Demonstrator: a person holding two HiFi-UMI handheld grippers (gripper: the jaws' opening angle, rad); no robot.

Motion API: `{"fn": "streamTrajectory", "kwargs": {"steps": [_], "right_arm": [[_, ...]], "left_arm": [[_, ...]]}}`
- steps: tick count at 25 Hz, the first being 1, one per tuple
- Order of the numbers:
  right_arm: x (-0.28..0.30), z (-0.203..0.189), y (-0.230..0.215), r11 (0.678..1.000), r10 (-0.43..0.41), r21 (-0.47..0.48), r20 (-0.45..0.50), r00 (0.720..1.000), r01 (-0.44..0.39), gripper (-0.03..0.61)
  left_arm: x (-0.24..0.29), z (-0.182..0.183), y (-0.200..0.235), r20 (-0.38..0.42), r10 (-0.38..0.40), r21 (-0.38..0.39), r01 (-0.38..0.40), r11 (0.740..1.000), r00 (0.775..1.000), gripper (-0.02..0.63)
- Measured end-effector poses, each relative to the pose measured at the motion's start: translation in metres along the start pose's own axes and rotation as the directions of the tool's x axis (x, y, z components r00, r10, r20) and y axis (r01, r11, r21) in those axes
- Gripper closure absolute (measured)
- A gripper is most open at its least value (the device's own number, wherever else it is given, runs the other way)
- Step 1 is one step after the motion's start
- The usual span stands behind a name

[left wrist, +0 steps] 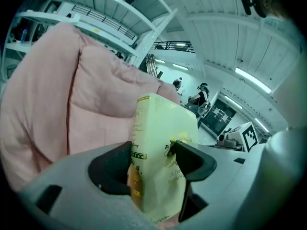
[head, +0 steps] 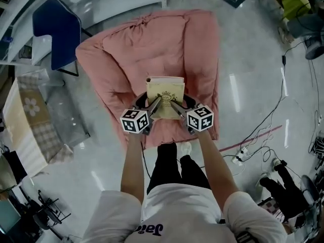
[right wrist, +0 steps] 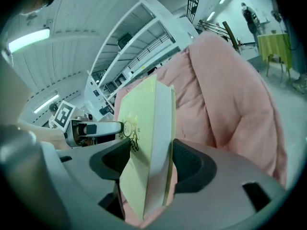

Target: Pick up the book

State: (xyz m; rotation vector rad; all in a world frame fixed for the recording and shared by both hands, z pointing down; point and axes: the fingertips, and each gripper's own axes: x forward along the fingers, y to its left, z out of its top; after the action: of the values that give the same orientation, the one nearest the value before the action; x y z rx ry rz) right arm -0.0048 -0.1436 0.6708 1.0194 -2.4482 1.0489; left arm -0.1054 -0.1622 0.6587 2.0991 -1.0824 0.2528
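Note:
A cream-yellow book [head: 165, 95] with a gold emblem on its cover is held above a big pink cushion [head: 152, 49]. My left gripper [head: 152, 107] is shut on the book's spine side [left wrist: 156, 152], its jaws pressing both covers. My right gripper [head: 174, 107] is shut on the page-edge side of the book [right wrist: 146, 147]. In the right gripper view the left gripper's finger [right wrist: 96, 127] reaches the emblem on the cover. Both grip the book's near end from either side.
The pink cushion lies on a glossy grey floor [head: 243, 85]. A blue chair [head: 58, 32] stands at the left, a patterned bag [head: 30, 120] lower left. Cables and a power strip [head: 253, 153] lie on the floor to the right. The person's legs [head: 172, 168] stand just before the cushion.

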Motion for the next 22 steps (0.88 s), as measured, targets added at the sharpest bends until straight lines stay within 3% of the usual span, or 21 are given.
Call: {"fn": "streamTrajectory", "kwargs": {"steps": [9,22], "right_arm": [[-0.099,0.089,0.075,0.984,0.063,-0.173,0.122,0.991,-0.042,0.296],[-0.23,0.169,0.182,0.938,0.131,-0.345,0.306,0.943,-0.019,0.297]], "left_arm": [[-0.083,0.084,-0.107,0.188,0.011,0.127,-0.035,0.991,0.982,0.319],[-0.197,0.16,-0.237,0.4,-0.057,0.267,-0.058,0.962,0.915,0.321]]}}
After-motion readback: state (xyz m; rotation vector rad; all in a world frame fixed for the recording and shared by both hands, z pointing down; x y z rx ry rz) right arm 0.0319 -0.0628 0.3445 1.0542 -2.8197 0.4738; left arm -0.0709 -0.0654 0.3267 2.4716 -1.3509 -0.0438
